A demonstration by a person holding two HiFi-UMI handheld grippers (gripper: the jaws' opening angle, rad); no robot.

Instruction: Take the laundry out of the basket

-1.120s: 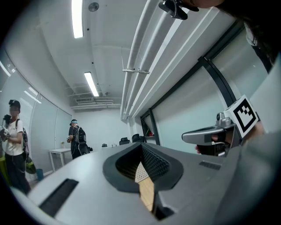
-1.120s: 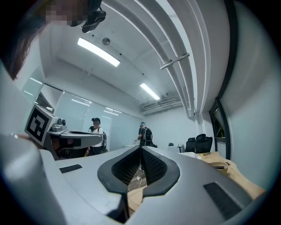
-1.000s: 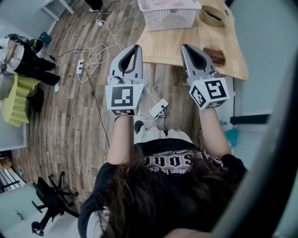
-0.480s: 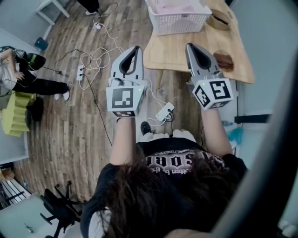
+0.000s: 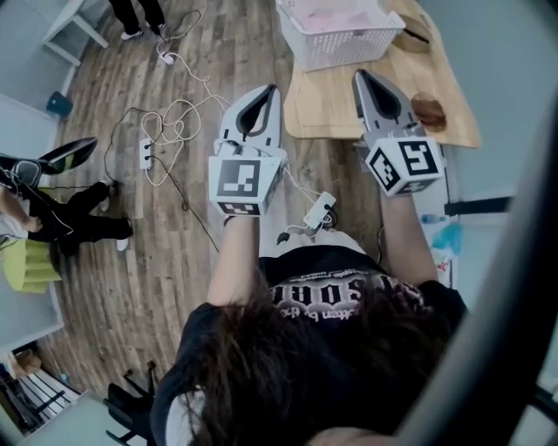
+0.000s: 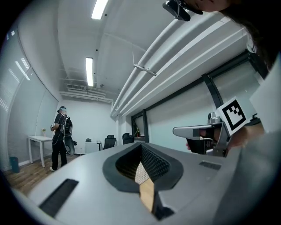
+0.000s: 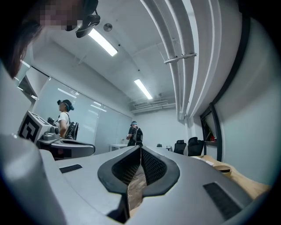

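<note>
Wood table (image 5: 336,103) = ref. White basket (image 5: 336,45) on table's far end, pink laundry (image 5: 336,12) inside. L gripper (image 5: 268,91) just off table's near-left corner, jaws together, empty. R gripper (image 5: 364,78) over table's near edge, jaws together, empty.

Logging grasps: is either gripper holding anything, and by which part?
Nothing is held: the left gripper and right gripper are both shut and empty.

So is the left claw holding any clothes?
No, the left claw is shut on nothing, and the pink laundry lies in the basket.
</note>
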